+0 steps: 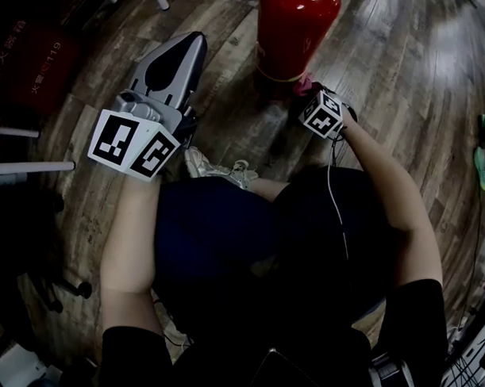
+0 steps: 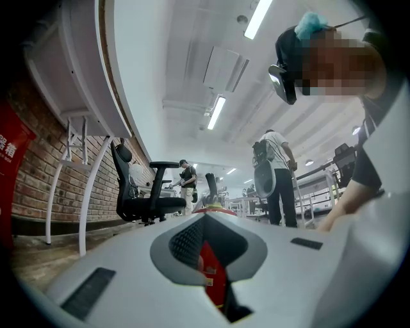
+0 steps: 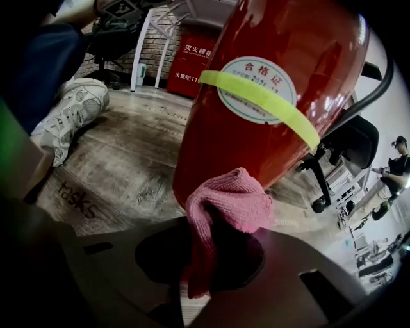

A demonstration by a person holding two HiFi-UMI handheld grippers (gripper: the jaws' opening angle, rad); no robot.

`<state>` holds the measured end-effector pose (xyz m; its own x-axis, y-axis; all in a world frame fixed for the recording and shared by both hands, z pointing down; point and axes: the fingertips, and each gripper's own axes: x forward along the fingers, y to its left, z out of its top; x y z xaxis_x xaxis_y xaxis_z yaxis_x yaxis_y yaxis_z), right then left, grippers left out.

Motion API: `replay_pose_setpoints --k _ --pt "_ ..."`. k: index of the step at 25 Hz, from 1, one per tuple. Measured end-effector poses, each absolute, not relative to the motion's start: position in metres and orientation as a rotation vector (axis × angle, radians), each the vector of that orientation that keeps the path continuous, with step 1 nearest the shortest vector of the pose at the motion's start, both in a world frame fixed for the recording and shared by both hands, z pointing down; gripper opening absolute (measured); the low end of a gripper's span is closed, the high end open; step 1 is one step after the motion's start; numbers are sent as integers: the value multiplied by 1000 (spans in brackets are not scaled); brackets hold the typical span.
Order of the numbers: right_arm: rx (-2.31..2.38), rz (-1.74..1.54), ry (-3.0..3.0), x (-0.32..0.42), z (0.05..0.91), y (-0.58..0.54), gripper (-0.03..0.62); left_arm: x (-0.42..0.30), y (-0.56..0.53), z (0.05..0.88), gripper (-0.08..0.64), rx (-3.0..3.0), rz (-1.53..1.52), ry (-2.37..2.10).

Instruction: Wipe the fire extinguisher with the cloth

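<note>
wooden floor (image 1: 397, 80) fills the head view. the person crouches over it, one pale shoe (image 3: 70, 109) planted left of the work.

fire extinguisher (image 1: 296, 28) stands upright on the floor just ahead of the right arm. red glossy cylinder, only the lower body shows from the head. likely heavy and rigid and should stand by itself under a wipe. the paint looks slick, so the cloth should slide easily, and a bare jaw would probably skid. if it needs steadying, take it high at the neck or handle rather than on the round wall; that part is out of frame.

left gripper (image 1: 191, 44) is raised off to the left, well apart from the cylinder. jaws are together with nothing in them, and the red body shows through their cut-out in the left gripper view.

right gripper (image 1: 312, 99) is low at the extinguisher's base, clamped on the cloth (image 3: 234, 202). pink knit, soft and light, bunched into a wad that sticks out past the jaws and touches the lower wall.

round white sticker (image 3: 250, 73) sits higher on the wall with a yellow-green band (image 3: 288, 118) across it. wiping over both looks not yet done, and the band's edge could snag the knit.
</note>
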<state>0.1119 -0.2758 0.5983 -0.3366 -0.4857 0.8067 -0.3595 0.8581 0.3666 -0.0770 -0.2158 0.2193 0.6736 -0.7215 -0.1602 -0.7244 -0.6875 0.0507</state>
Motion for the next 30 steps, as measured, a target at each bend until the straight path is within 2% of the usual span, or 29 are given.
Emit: replay_pose_setpoints --k 9,17,23,30 --pt "643 -119 -1951 109 616 -271 71 -76 -215 220 14 -2862 258 1232" --pt "847 36 -2011 124 591 -273 71 -86 -216 225 14 -2840 248 1283" --pt "1153 74 -2097 147 500 -289 71 -94 -215 224 14 -2828 261 1328" --pt "1410 -122 -2210 154 368 -288 71 -92 -212 227 14 -2818 223 1328"
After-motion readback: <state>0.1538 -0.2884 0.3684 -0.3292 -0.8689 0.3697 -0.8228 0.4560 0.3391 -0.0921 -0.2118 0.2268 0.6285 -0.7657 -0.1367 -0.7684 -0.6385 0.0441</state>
